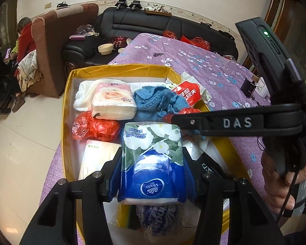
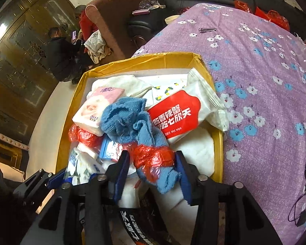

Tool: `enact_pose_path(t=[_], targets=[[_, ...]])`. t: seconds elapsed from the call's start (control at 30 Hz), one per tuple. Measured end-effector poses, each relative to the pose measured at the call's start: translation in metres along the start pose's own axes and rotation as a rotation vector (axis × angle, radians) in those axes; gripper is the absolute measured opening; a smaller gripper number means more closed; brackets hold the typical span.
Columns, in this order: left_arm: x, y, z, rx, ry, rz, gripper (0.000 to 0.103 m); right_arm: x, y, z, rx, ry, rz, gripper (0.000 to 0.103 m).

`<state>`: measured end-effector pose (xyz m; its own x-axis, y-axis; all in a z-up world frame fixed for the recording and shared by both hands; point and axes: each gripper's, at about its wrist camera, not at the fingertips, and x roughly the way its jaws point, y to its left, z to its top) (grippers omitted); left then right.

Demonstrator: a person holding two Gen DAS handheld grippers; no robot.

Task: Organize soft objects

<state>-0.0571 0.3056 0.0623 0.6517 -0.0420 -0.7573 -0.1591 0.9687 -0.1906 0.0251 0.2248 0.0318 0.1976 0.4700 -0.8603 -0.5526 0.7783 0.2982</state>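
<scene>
1. The left wrist view alone shows the left gripper [image 1: 152,163] pinching a blue Vinda tissue pack [image 1: 151,163] between its pads, above the yellow box [image 1: 67,102]. It also shows the right gripper [image 1: 175,120] from the side.
2. The right wrist view alone shows the right gripper [image 2: 152,167] pressed onto a red plastic bag [image 2: 153,157] wrapped around a blue knit cloth [image 2: 128,120], and the box's far rim [image 2: 153,58] beyond.
3. The Vinda pack's long axis runs straight ahead along the fingers, logo end nearest the camera.
4. Ahead of the left claw: one pink tissue pack [image 1: 112,100], one red-and-white wet wipe packet [image 1: 188,94], one white towel [image 1: 81,94], and another red bag [image 1: 93,126].
</scene>
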Motion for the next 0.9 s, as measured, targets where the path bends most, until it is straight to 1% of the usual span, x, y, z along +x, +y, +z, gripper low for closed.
enact_pose_path(t=[0.07,0.17,0.37,0.63,0.67,0.73,0.9], targets=[[0.0,-0.001,0.0,0.005,0.0,0.0,0.052,-0.004,0.0,-0.004,0.003,-0.003,0.005,0.052],[0.001,-0.003,0.0,0.005,0.002,-0.002,0.052,-0.01,0.0,-0.01,0.002,-0.007,0.001,0.056],[0.0,-0.009,-0.002,0.015,-0.001,0.01,0.052,-0.023,0.001,-0.019,-0.005,-0.025,-0.004,0.057],[-0.004,-0.014,-0.005,0.003,-0.001,0.027,0.053,-0.03,0.001,-0.029,-0.007,-0.023,0.002,0.057],[-0.005,-0.014,-0.007,0.003,-0.001,0.029,0.053,-0.032,0.001,-0.031,-0.009,-0.024,0.001,0.057],[-0.007,-0.017,-0.009,0.005,-0.01,0.042,0.061,-0.034,0.0,-0.035,-0.008,-0.025,0.004,0.057],[-0.013,-0.024,-0.012,0.014,-0.03,0.072,0.067,-0.039,-0.004,-0.045,-0.007,-0.024,0.016,0.057]])
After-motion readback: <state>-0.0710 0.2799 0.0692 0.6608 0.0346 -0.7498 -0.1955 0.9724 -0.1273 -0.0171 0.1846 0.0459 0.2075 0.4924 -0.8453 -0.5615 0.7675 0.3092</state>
